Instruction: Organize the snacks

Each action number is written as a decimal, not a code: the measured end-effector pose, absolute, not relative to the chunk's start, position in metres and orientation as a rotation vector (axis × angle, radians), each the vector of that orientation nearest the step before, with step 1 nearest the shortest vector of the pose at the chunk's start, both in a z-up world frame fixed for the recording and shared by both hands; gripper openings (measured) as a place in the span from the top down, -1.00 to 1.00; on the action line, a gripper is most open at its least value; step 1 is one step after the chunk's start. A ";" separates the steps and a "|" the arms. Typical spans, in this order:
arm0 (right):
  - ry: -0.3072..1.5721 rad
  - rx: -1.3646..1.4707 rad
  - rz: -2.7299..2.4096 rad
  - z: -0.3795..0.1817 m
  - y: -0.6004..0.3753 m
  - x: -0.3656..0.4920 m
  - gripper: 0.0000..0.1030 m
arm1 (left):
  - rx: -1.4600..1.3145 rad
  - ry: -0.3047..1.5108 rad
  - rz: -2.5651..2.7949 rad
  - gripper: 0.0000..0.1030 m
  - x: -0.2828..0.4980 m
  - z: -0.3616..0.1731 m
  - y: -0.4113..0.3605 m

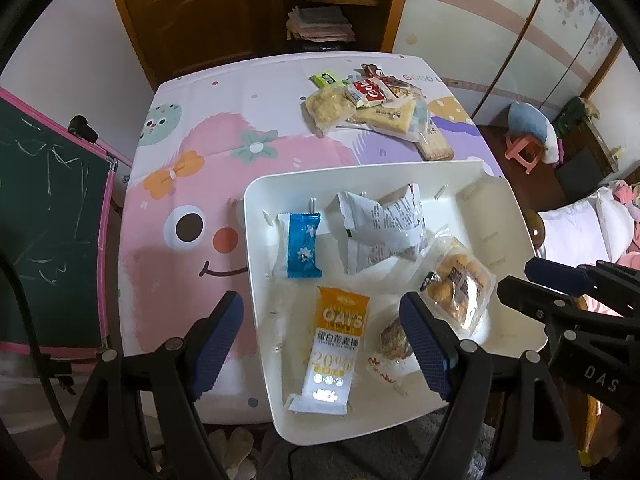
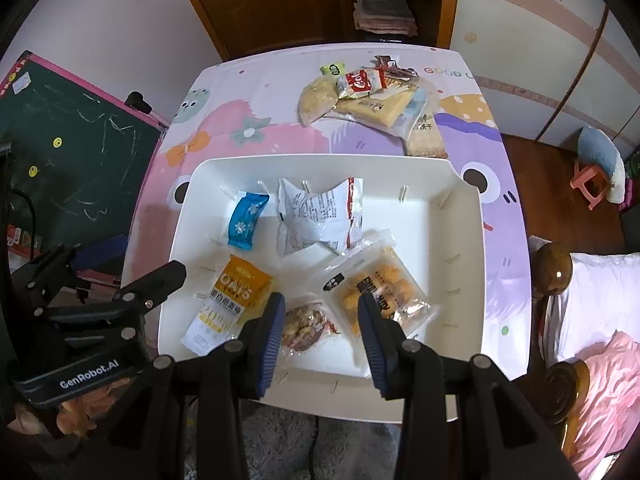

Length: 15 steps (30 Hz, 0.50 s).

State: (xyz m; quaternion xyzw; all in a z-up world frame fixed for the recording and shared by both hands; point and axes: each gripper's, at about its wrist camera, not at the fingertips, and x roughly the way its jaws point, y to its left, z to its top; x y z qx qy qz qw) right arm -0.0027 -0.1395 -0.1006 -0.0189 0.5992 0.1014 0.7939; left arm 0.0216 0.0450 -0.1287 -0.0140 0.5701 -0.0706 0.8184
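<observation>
A white tray [image 1: 500, 208] [image 2: 460, 216] sits on the near half of the cartoon tablecloth. In it lie a blue packet [image 1: 300, 246] [image 2: 246, 220], a crumpled white packet [image 1: 384, 232] [image 2: 320, 216], an orange oat bar [image 1: 334, 340] [image 2: 232, 300], a clear bag of golden puffs [image 1: 460, 288] [image 2: 380, 288] and a round wrapped cookie [image 1: 394, 344] [image 2: 304, 326]. My left gripper [image 1: 322, 344] [image 2: 160, 280] hovers wide open above the oat bar. My right gripper [image 2: 323, 336] [image 1: 536, 284] hangs partly open over the cookie and the puff bag, gripping nothing.
A pile of several more snack packets [image 1: 376, 108] [image 2: 372, 100] lies at the table's far right. A green chalkboard [image 1: 52, 208] [image 2: 72, 152] stands left of the table. A bed [image 2: 592, 320] is on the right, a wooden shelf [image 1: 332, 8] behind.
</observation>
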 end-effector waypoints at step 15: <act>1.238 -0.027 0.201 -0.088 -0.165 0.068 0.26 | -0.066 1.171 -0.119 -0.54 0.105 -0.119 0.040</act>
